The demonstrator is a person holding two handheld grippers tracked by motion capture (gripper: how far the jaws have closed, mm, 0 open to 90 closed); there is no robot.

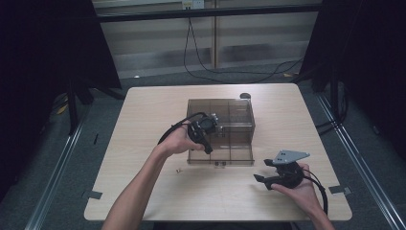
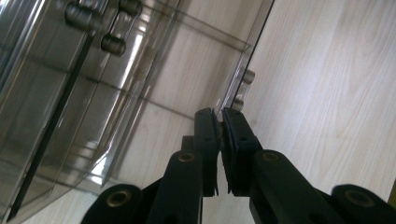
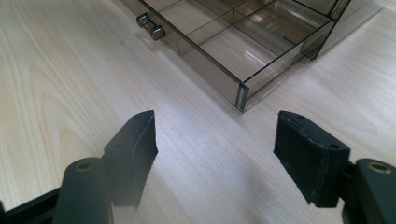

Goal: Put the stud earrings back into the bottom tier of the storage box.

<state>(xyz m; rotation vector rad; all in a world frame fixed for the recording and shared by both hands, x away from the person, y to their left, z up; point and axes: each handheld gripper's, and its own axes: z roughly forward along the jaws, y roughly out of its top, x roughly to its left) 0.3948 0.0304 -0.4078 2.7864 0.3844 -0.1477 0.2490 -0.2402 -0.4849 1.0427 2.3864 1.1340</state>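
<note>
Matte black tongs [image 2: 219, 116] pinched beside glossy smoked-acrylic drawer box [image 1: 239, 115], pale woodgrain table [image 1: 143, 115].

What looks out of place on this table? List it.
Nothing is spilled or broken. The smoked plastic drawer box has its bottom drawer pulled out. A small pale bit lies loose on the table near the left forearm.

place: lab | signs: black curtains [image 1: 43, 43]; floor rails [image 1: 57, 167]; loose cables [image 1: 230, 72]; tape-marked table [image 1: 143, 191]
</note>
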